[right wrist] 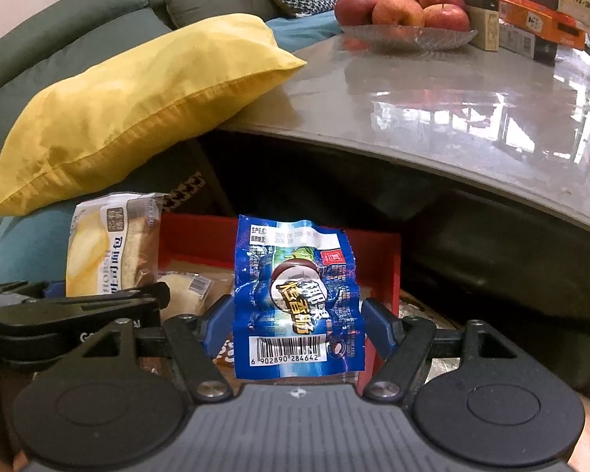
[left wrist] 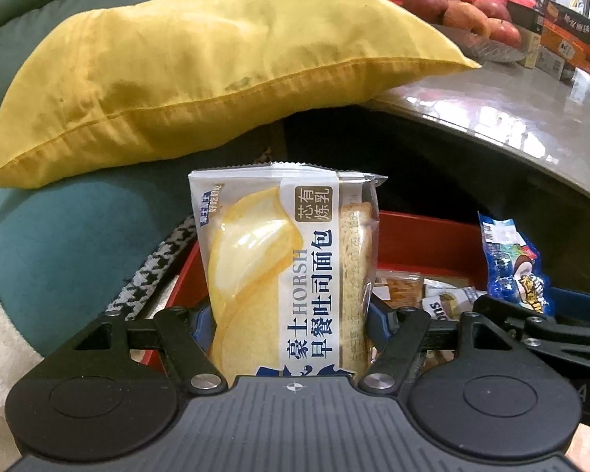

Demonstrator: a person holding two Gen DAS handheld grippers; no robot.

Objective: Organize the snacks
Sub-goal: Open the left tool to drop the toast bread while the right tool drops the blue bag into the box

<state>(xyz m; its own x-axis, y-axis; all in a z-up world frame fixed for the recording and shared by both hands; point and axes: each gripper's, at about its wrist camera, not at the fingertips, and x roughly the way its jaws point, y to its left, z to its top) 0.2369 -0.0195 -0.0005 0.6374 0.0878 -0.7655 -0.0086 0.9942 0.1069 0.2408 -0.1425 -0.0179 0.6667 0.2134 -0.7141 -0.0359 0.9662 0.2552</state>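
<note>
The left gripper (left wrist: 291, 324) clamps a packet of sliced bread (left wrist: 285, 271), holding it upright over the near left corner of the red box (left wrist: 424, 244). The right gripper (right wrist: 295, 326) has a blue coconut snack packet (right wrist: 297, 299) standing between its blue pads; the right pad shows a small gap, so I cannot tell whether it truly grips. Both packets hang above the box, which sits low beside the yellow cushion (left wrist: 200, 74) and under the edge of the table (right wrist: 472, 110), with other wrapped snacks (left wrist: 403, 287) already inside. The step in hand looks like carrying both to the box. Next, each needs lowering into a free spot, then release.
</note>
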